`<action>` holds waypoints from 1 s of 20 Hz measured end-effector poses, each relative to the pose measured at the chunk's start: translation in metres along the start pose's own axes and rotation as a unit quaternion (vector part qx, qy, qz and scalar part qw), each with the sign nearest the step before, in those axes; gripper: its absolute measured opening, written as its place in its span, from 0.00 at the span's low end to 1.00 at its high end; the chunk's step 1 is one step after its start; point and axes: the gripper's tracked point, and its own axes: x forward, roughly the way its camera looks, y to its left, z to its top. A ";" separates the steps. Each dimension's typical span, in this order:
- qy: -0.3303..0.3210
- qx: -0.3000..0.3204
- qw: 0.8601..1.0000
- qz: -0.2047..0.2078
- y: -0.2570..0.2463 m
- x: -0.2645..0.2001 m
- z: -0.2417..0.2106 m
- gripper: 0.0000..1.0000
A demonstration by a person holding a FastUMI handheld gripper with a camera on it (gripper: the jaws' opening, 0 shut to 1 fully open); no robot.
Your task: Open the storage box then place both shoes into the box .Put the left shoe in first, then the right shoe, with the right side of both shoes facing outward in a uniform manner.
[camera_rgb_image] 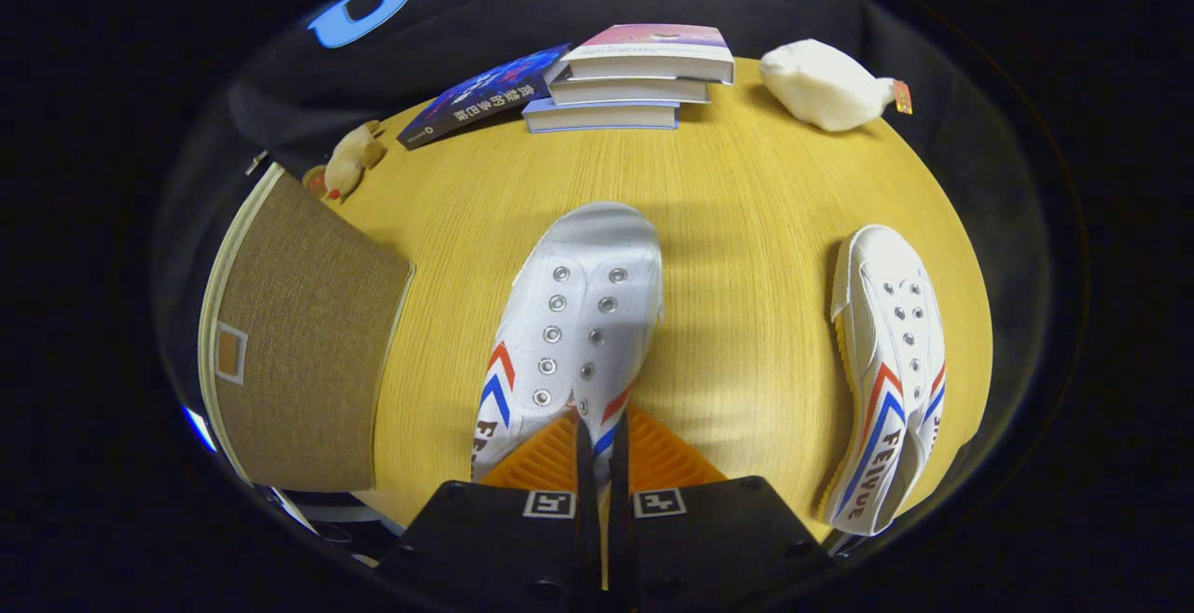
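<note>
A white canvas shoe (578,314) with red and blue stripes and metal eyelets points away from me, its toe toward the books. My gripper (602,436) is shut on the rim of this shoe's opening, the fingers nearly touching with thin fabric between them. A shadow under the shoe suggests it hangs a little above the wooden table (746,184). The second matching shoe (891,361) lies on its side to the right of the fingers, upper facing me. The brown fabric storage box (298,333) with pale trim stands to the left. I cannot tell whether it is open.
Beyond the held shoe, three books (634,76) are stacked at the table's far edge, with a dark blue book (480,95) leaning on them. A white plush toy (821,86) lies far right. A small tan toy (350,160) sits behind the box.
</note>
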 end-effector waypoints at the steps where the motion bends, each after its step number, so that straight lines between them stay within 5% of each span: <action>1: -0.001 0.013 1.000 0.010 0.000 -0.005 -0.005 0.05; 5: -0.016 0.038 0.999 0.030 0.007 -0.017 0.014 0.05; 12: -0.102 0.057 0.993 0.031 0.042 -0.119 0.060 0.05; 20: -0.159 0.133 0.973 0.102 0.186 -0.200 0.078 0.05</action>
